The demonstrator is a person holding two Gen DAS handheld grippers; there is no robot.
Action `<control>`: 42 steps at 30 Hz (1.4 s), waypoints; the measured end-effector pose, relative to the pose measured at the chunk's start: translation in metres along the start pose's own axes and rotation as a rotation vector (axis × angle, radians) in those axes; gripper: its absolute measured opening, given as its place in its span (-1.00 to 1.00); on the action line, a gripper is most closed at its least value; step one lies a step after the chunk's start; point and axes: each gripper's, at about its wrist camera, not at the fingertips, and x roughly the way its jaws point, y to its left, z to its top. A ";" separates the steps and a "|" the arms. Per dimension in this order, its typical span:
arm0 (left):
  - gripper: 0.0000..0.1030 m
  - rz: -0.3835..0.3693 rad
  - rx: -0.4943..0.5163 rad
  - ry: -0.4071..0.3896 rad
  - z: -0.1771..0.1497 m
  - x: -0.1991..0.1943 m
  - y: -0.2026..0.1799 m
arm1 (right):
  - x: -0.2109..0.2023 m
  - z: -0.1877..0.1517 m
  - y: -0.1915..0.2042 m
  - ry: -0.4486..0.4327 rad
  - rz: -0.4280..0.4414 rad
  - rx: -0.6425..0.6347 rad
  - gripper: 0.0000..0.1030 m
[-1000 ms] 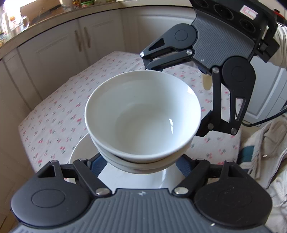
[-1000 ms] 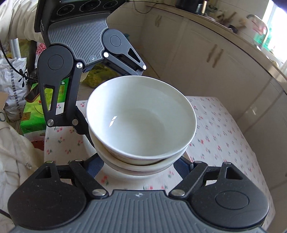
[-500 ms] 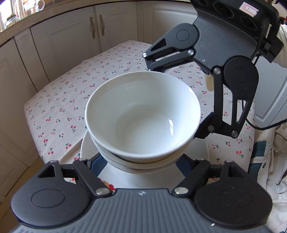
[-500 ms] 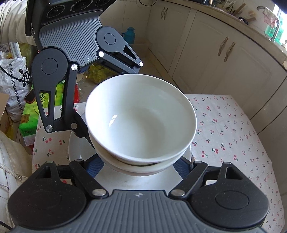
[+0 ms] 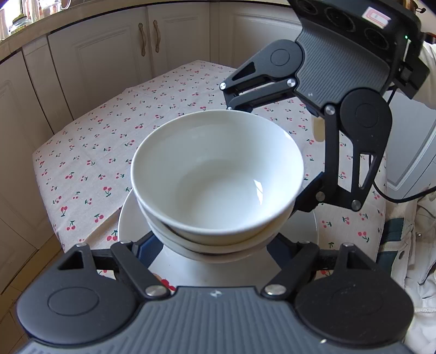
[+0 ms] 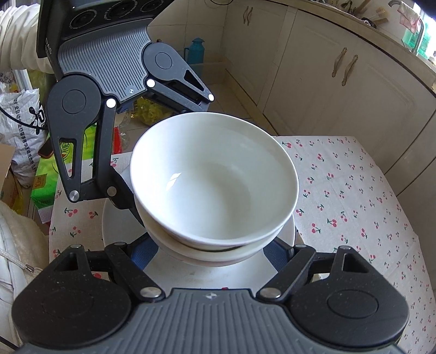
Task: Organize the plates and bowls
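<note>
Stacked bowls (image 5: 218, 177) clamped between left gripper (image 5: 215, 246) and right gripper (image 6: 215, 250) fingers, over plate (image 5: 128, 217)

Light: bright daylight, probably from a window beyond the counter | Glare: small highlight inside the top bowl (image 5: 257, 188) | Shadows: soft | Focus: sharp centre | Distortion: cabinets (image 6: 340, 81) bow at the edges

Little here that I can read. Left of my right gripper (image 6: 215, 246), behind the other gripper's linkage, a white sack (image 6: 23, 122) carries black Chinese print, too distorted to read reliably. Below it, a green box (image 6: 45, 185) shows "10" on an orange patch. A red-bordered label (image 5: 377, 15) on the other gripper's body is illegible.
</note>
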 end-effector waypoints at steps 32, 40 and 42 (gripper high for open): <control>0.99 0.518 -0.327 -0.346 -0.023 -0.066 -0.141 | -0.098 -0.079 0.094 -0.152 -0.554 0.577 1.00; 0.99 0.542 -0.567 -0.334 -0.017 -0.070 -0.173 | -0.128 -0.112 0.133 -0.233 -0.685 0.880 1.00; 0.99 0.541 -0.572 -0.335 -0.018 -0.072 -0.182 | -0.132 -0.115 0.141 -0.229 -0.702 0.912 1.00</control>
